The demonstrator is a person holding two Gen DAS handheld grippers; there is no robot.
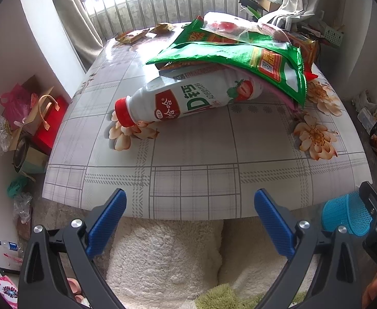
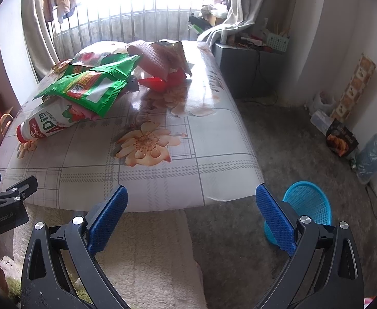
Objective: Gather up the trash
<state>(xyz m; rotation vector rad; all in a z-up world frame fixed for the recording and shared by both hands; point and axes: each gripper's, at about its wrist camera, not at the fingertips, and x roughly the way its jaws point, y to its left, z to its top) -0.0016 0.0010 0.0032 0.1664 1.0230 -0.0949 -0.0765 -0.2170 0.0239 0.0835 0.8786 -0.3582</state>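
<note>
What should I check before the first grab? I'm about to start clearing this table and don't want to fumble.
1. Left claw open and empty: ok.
2. Right claw open and empty: ok.
3. Bottle reachable: ok at the red cap end, which lies free on the table; its other end is tucked under the green wrapper.
4. Bottle cap on: ok.
5. Blue basket ready for trash: ok, it stands on the floor beside the table's near right corner; whether it is empty, cannot tell.
6. Wrapper pile stable: not ok, wrappers overlap loosely.
</note>
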